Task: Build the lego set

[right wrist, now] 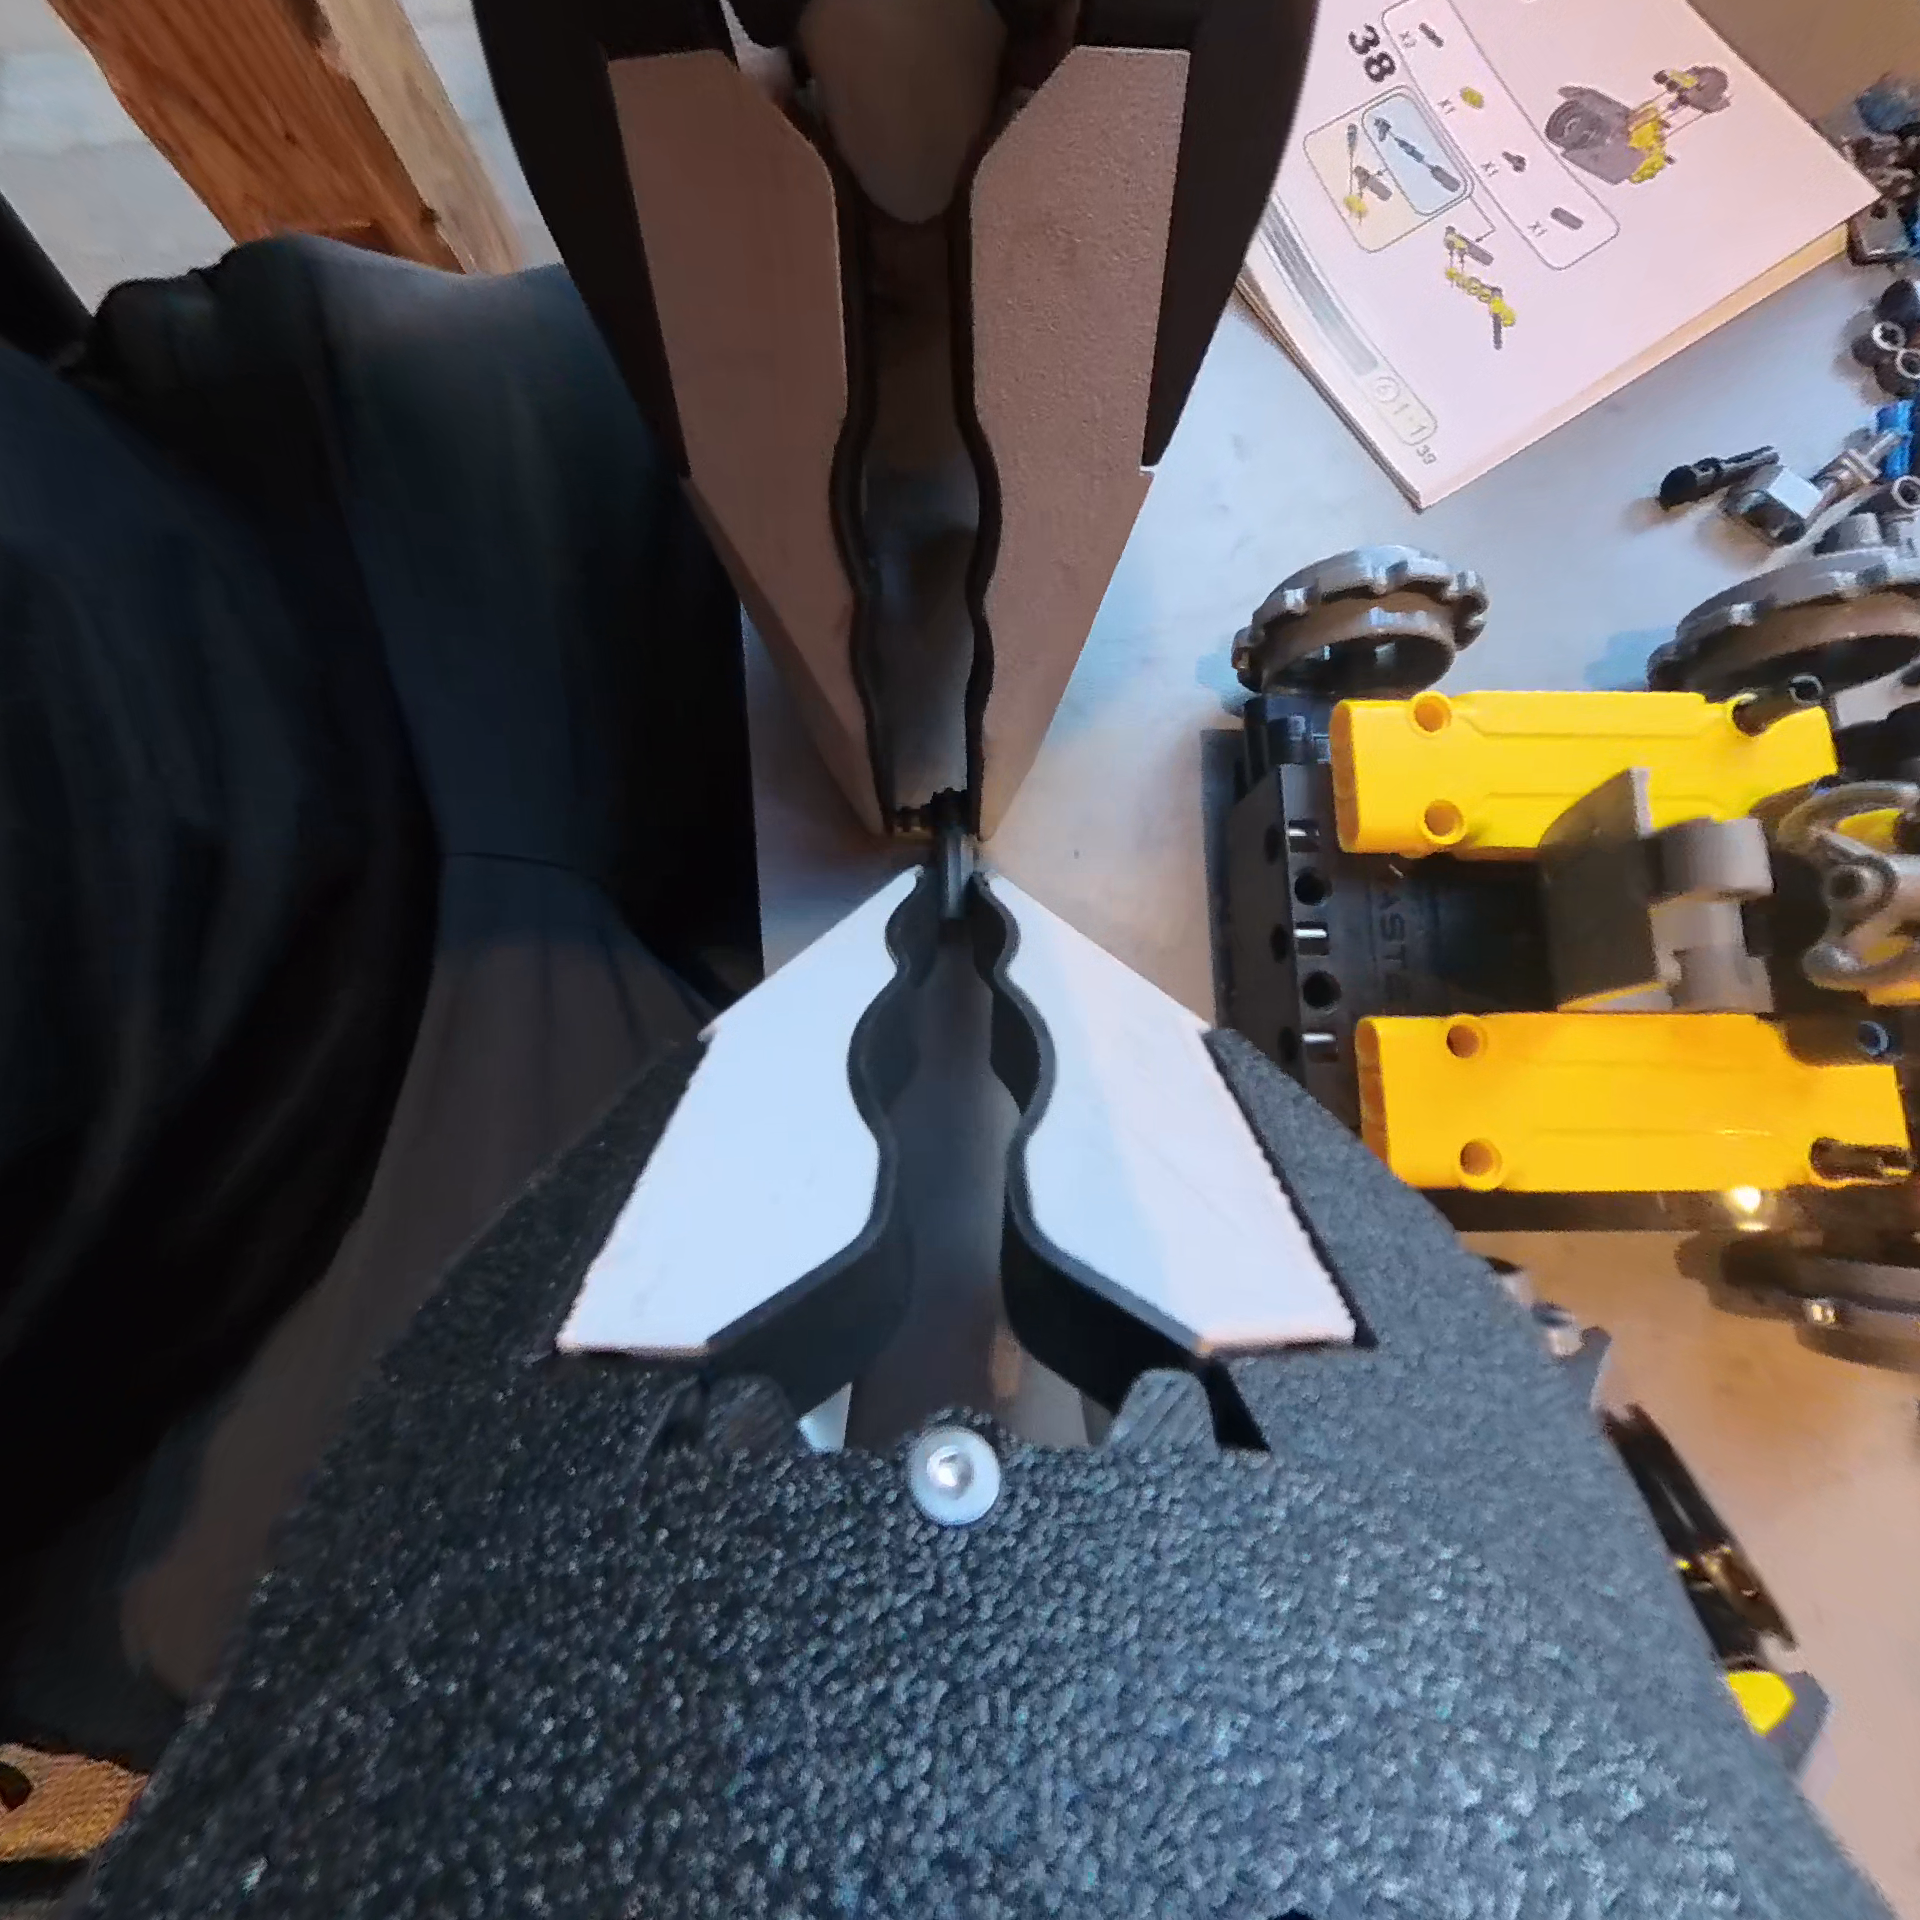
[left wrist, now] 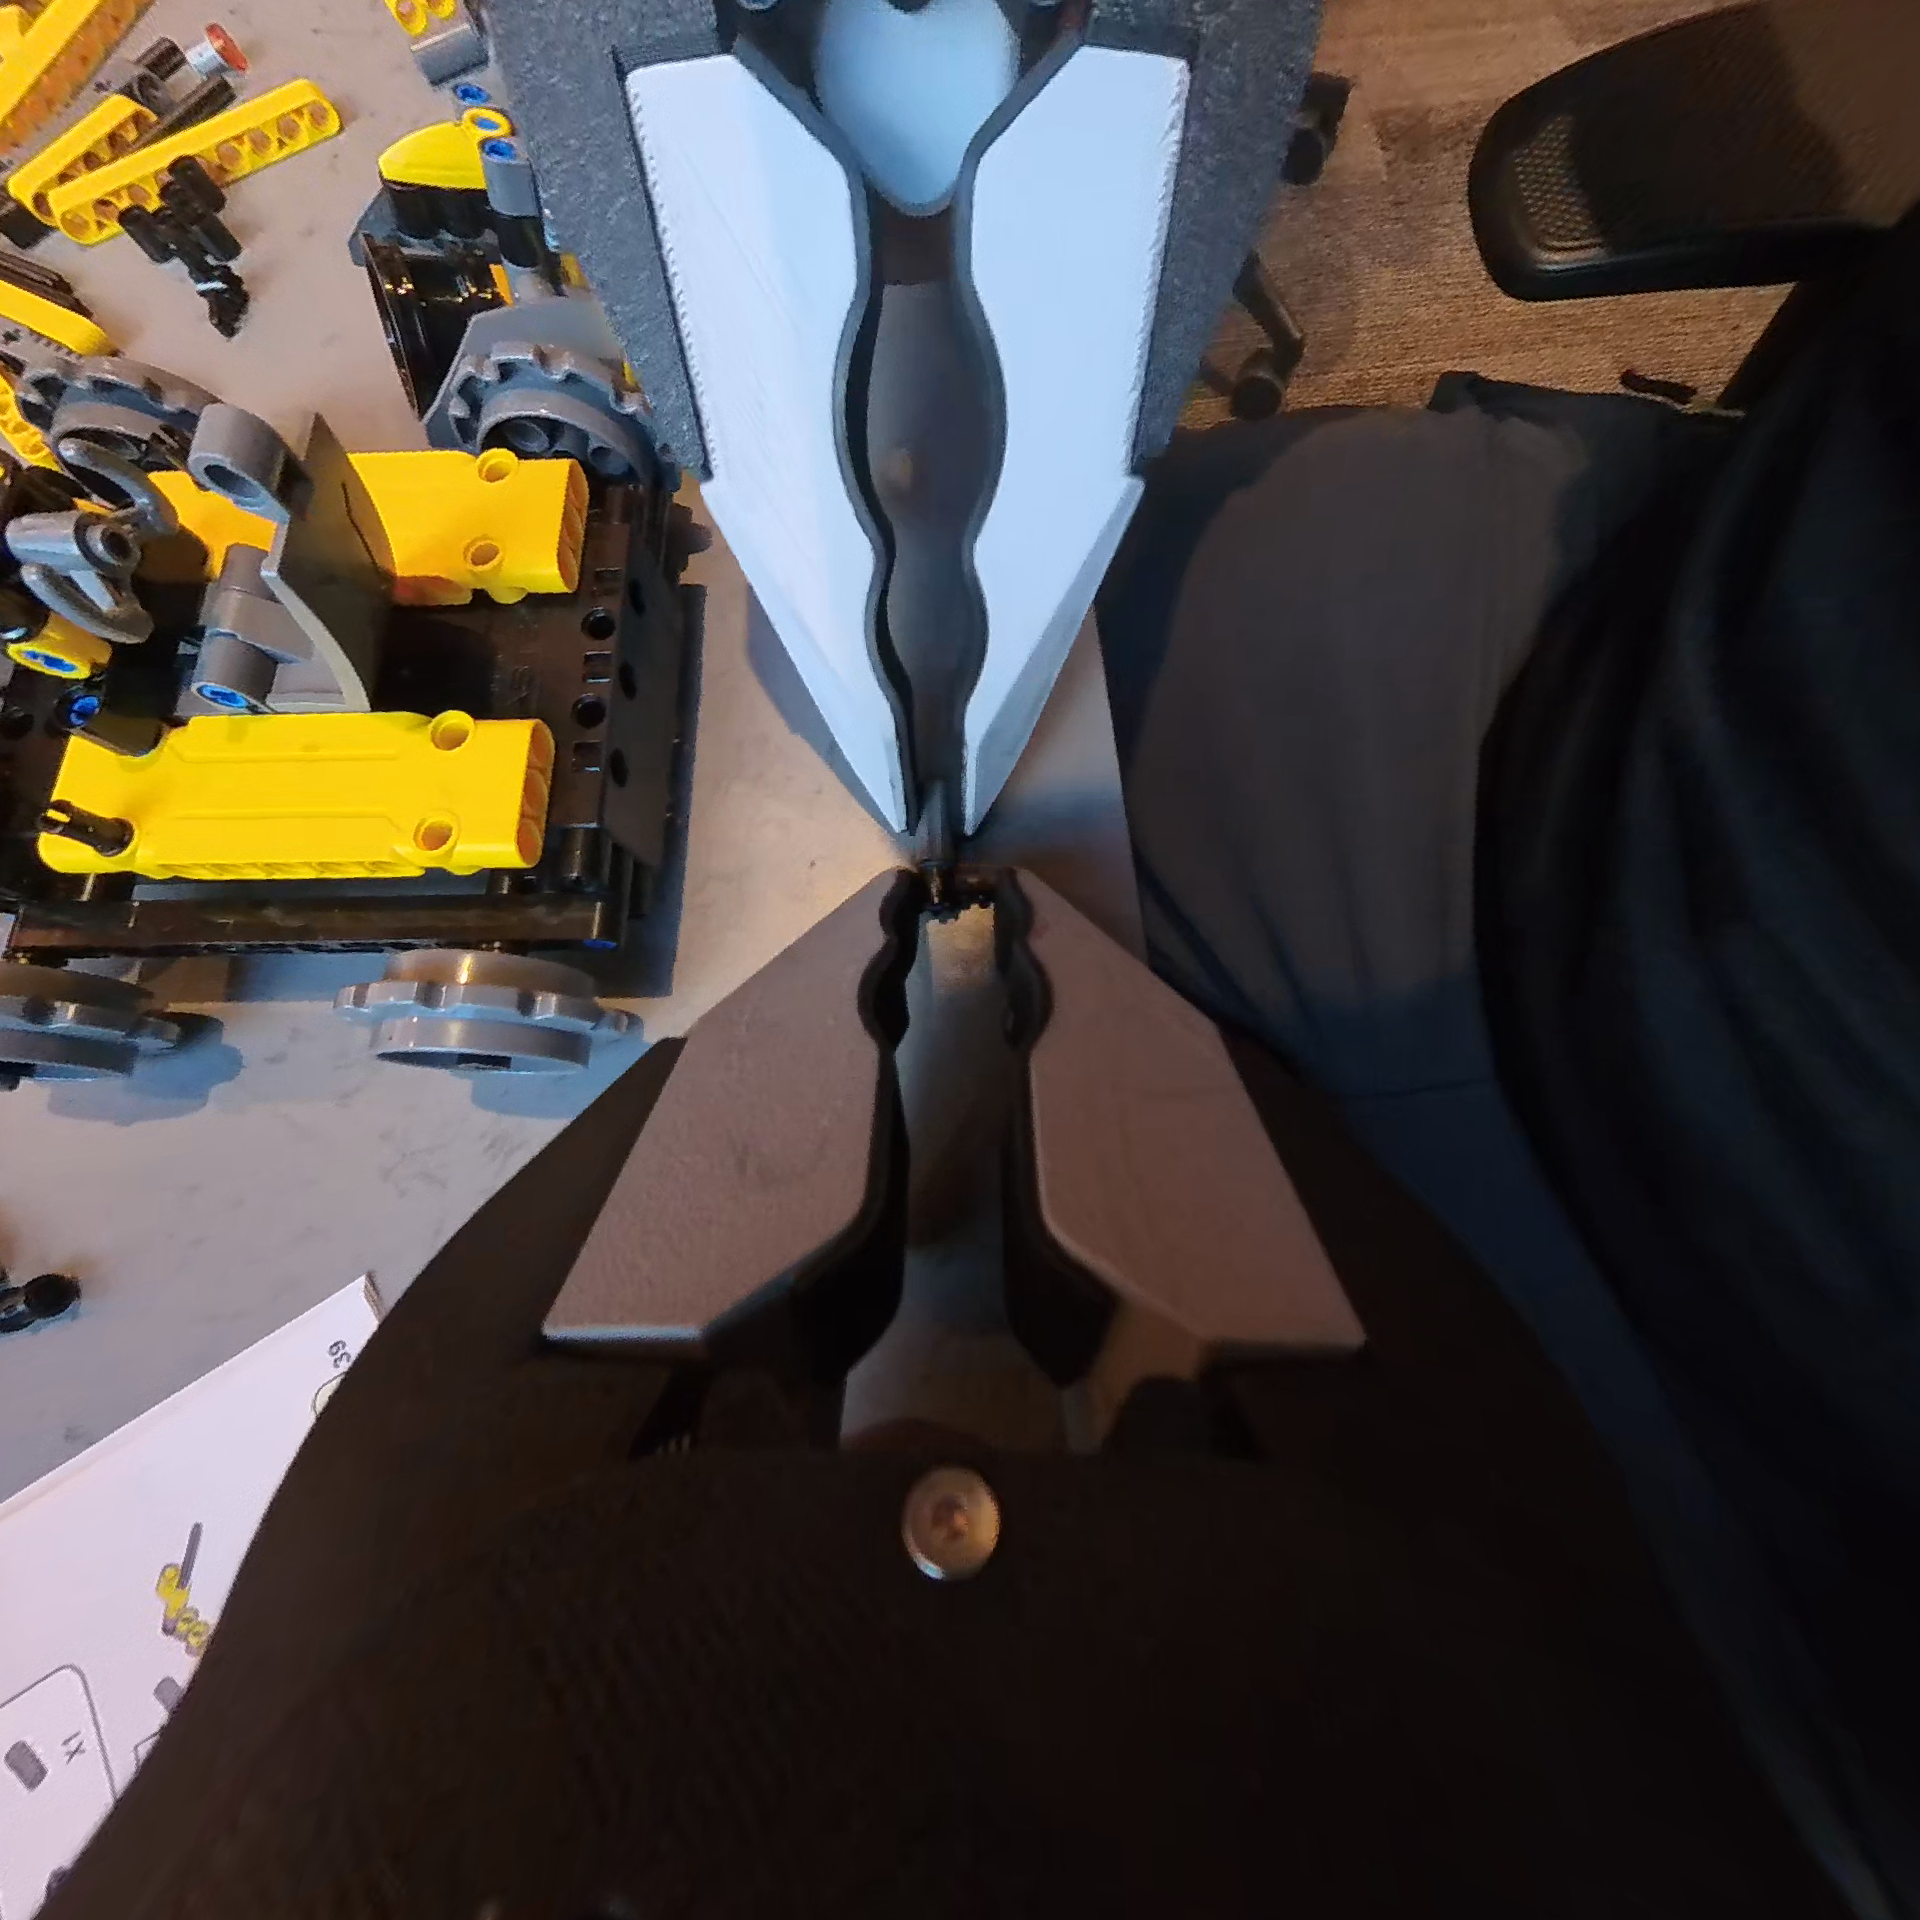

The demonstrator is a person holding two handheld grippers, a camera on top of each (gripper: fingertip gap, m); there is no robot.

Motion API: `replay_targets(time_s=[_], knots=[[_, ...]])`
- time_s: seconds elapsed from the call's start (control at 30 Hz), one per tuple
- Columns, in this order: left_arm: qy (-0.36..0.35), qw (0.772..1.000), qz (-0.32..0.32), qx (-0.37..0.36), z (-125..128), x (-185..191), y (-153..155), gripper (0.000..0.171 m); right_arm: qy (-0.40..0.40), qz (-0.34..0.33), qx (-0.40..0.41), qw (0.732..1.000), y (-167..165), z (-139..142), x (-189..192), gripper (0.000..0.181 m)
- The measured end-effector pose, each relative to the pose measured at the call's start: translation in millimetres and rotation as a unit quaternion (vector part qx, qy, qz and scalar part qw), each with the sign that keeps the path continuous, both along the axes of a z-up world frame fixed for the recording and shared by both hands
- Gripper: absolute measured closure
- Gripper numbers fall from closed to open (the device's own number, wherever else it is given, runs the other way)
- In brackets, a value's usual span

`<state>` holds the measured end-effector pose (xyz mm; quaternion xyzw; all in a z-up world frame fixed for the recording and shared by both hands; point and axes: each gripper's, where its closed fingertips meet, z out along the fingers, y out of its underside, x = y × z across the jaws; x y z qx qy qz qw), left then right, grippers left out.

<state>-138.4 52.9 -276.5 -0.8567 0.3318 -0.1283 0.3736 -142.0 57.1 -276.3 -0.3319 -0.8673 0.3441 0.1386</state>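
Left gripper: the black-bodied gripper with tan finger plates [left wrist: 961,894] is meeting the other tip to tip, its fingers closed to a narrow gap around a small dark toothed piece [left wrist: 956,902]; what that piece is, I cannot tell.
Right gripper: the textured black gripper with white finger plates [right wrist: 951,883] is pinching a tiny black ring-shaped part [right wrist: 954,871], fingers nearly together.
Meeting point: both tips are hovering at the edge of the pale grey table [left wrist: 312,1164], seemingly so the two small parts line up.
Model: the yellow, black and grey brick-built vehicle [left wrist: 343,727] is sitting just beside the grippers.
Booklet: the white instruction booklet [right wrist: 1538,239] is lying open nearby.
Spares: loose yellow beams [left wrist: 197,156] are lying farther back.
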Motion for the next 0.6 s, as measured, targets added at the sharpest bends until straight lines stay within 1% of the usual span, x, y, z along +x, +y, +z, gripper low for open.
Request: replay_targets(time_s=[0.07, 0.27, 0.43, 0.5, 0.6], knots=[[-0.002, 1.0, 0.002, -0.002, 0.1, -0.6, 0.1, 0.158, 0.002, 0.0, 0.008, 1.0, 0.2, -0.1, -0.7, 0.177], [-0.011, 1.0, 0.006, -0.007, 0.1, -0.7, 1.9, 0.158, 0.004, -0.017, -0.001, 1.0, 3.1, 0.5, -0.6, 0.175], [-0.025, 0.999, 0.009, -0.018, 0.5, -0.8, 2.0, 0.158, 0.021, -0.053, -0.007, 0.998, 8.9, 1.2, 0.8, 0.168], [-0.021, 1.0, 0.011, -0.015, 0.7, -1.3, 2.1, 0.158, 0.013, -0.057, -0.013, 0.998, 8.0, 0.6, 3.9, 0.174], [-0.013, 0.999, 0.038, -0.011, 0.8, -2.5, 3.2, 0.158, 0.022, -0.07, -0.004, 0.997, 8.7, 1.0, 3.4, 0.172]])
